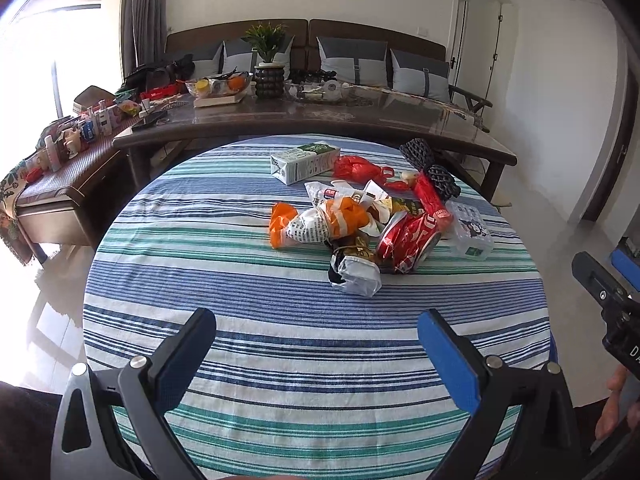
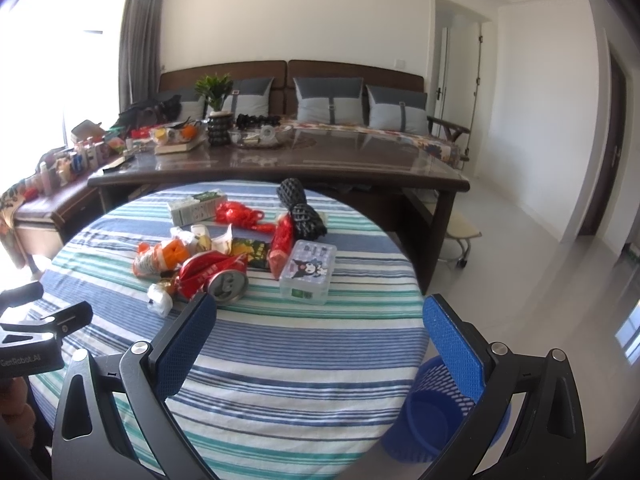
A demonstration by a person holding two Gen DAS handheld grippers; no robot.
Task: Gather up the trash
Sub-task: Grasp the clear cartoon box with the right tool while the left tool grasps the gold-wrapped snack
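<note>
Left gripper [image 1: 316, 330] hovers over the near part of the round striped table [image 1: 280, 380], jaws spread wide, nothing between them. Right gripper [image 2: 320, 314] likewise spread and empty, over the table's near right edge; its left pad [image 2: 188, 340] overlaps the can in view, contact cannot be judged. Trash sits in a loose pile on the far half of the table, well apart from the left gripper. Items: milk carton [image 1: 304, 162] lying on its side at the far edge; red bag [image 1: 358, 170] just right of it; black mesh roll [image 1: 430, 168] at the far right; red tube [image 1: 432, 200] beside the mesh; crushed red can [image 1: 408, 242] near the pile's front, open end toward the right camera; clear box [image 2: 308, 272] with a cartoon sticker just right of the can; orange-and-white wrapper [image 1: 316, 224] on the left of the pile; white crumpled wrapper [image 1: 356, 276] nearest the grippers; dark green packet [image 2: 250, 252] between can and tube. Blue mesh bin [image 2: 436, 408] stands on the floor below the table's right edge, partly behind the right gripper's right finger. Long dark table [image 1: 320, 120] with clutter behind.
</note>
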